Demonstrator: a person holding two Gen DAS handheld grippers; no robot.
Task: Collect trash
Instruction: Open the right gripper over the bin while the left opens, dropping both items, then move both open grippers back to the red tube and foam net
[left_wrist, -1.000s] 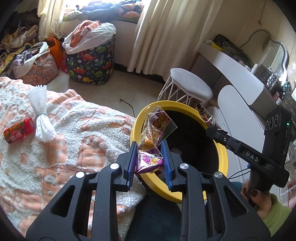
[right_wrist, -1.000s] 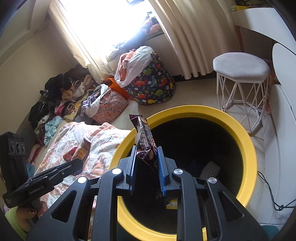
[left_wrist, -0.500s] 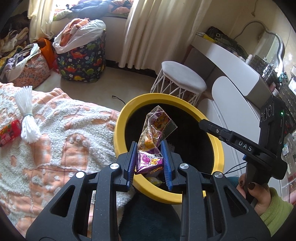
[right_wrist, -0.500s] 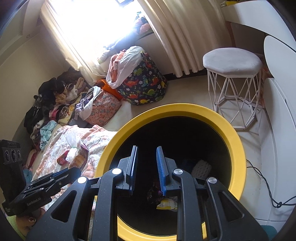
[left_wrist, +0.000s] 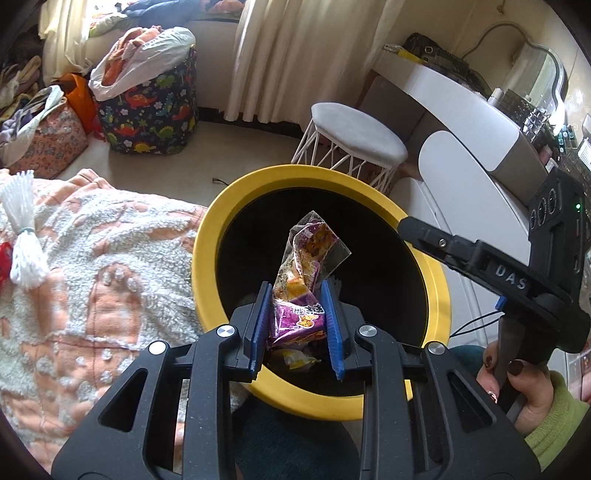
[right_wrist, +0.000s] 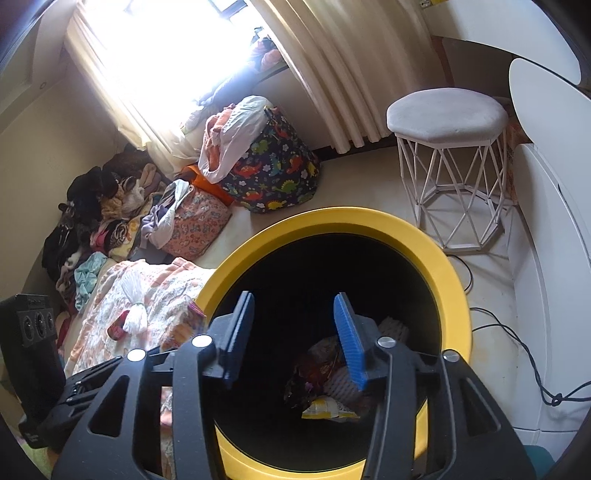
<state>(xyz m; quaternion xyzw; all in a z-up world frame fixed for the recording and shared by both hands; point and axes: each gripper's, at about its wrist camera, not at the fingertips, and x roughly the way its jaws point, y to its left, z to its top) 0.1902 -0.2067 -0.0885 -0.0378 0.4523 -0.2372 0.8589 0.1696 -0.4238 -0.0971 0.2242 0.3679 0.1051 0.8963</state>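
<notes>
A round bin with a yellow rim (left_wrist: 437, 295) (right_wrist: 454, 280) and a black inside stands beside the bed. My left gripper (left_wrist: 295, 291) is shut on a purple and orange snack wrapper (left_wrist: 306, 258), held above the bin's mouth. My right gripper (right_wrist: 293, 306) hangs over the bin with its jaws opening and nothing between them. Wrappers (right_wrist: 325, 384) lie at the bottom of the bin. In the left wrist view the right gripper's body (left_wrist: 517, 280) reaches in from the right, held by a hand (left_wrist: 517, 387).
A peach and white blanket (left_wrist: 92, 288) covers the bed at left, with a white tassel bundle (left_wrist: 22, 236) (right_wrist: 135, 314) and a red packet (right_wrist: 117, 326) on it. A white stool (right_wrist: 447, 114), a dinosaur-print laundry bag (right_wrist: 273, 173), a white desk (left_wrist: 461, 122) and floor cables (right_wrist: 517, 332) surround the bin.
The right gripper let go of its dark wrapper, which dropped into the bin, and its jaws have spread apart. The left gripper moved with its wrapper over the bin's opening.
</notes>
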